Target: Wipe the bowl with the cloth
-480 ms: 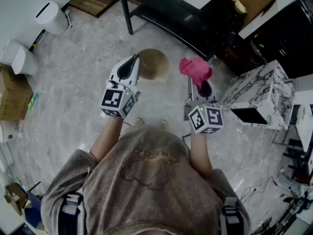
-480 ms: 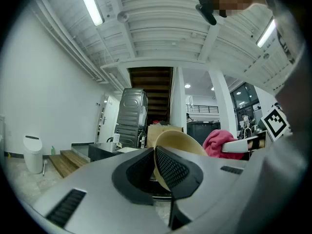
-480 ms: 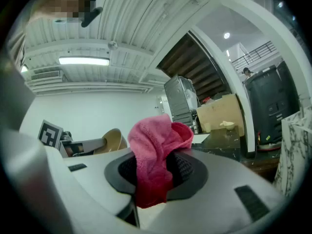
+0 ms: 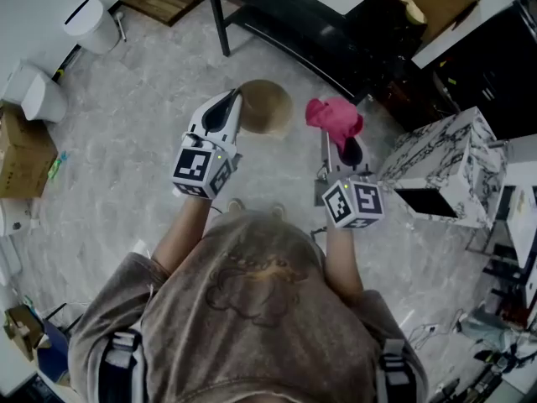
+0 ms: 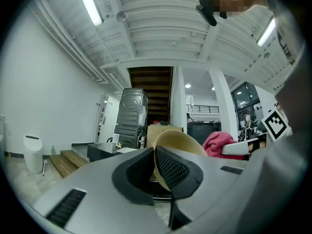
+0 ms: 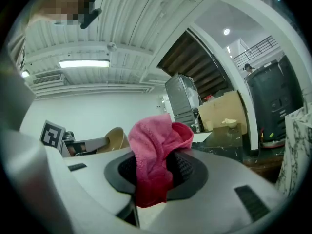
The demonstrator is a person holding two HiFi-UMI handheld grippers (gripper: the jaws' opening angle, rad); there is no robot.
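A tan bowl (image 4: 267, 106) is held up in the air by its rim, with my left gripper (image 4: 230, 107) shut on it. In the left gripper view the bowl (image 5: 178, 144) stands on edge between the black pads. A pink cloth (image 4: 335, 118) bunches out of my right gripper (image 4: 342, 147), which is shut on it. The cloth (image 6: 155, 155) fills the jaws in the right gripper view, and the bowl (image 6: 115, 139) shows to its left. Bowl and cloth are a short way apart, side by side.
A dark table (image 4: 327, 32) stands just ahead. A marble-patterned white box (image 4: 445, 168) sits at the right. A white bin (image 4: 91, 28) and a cardboard box (image 4: 23, 159) are at the left, on the grey stone floor (image 4: 134, 124).
Nearly nothing differs; the bowl and the cloth have shifted very slightly, and both grippers keep their hold.
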